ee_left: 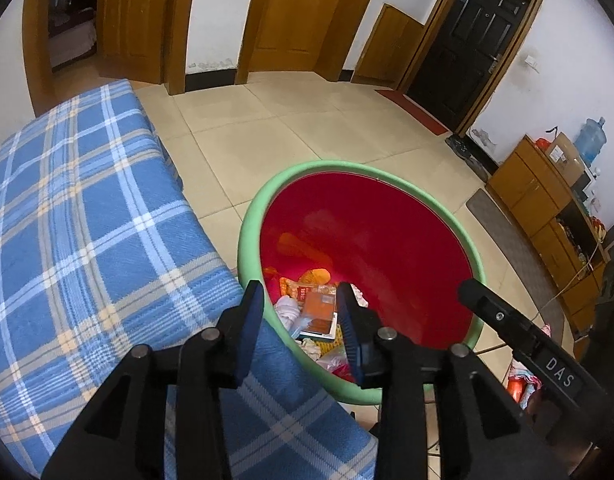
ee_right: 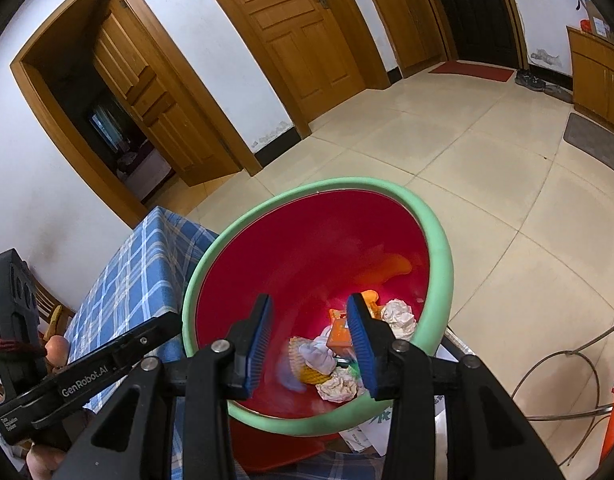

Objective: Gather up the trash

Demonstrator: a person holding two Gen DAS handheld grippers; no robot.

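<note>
A red bin with a green rim [ee_left: 267,196] stands beside the table; it also shows in the right wrist view [ee_right: 439,240]. Trash lies in its bottom: crumpled white paper [ee_right: 399,316], an orange packet [ee_left: 319,308] and wrappers. My left gripper [ee_left: 301,312] is open and empty, over the bin's near rim at the table edge. My right gripper [ee_right: 309,336] is open and empty, over the bin's mouth above the trash. The right gripper's body [ee_left: 519,332] shows in the left wrist view, and the left gripper's body [ee_right: 87,384] in the right wrist view.
A table with a blue plaid cloth [ee_left: 67,220] lies left of the bin. Tiled floor [ee_left: 307,120] stretches to wooden doors [ee_left: 295,12] and a dark door [ee_left: 471,40]. A wooden cabinet [ee_left: 539,188] stands at the right. A metal wire frame [ee_right: 567,380] sits right of the bin.
</note>
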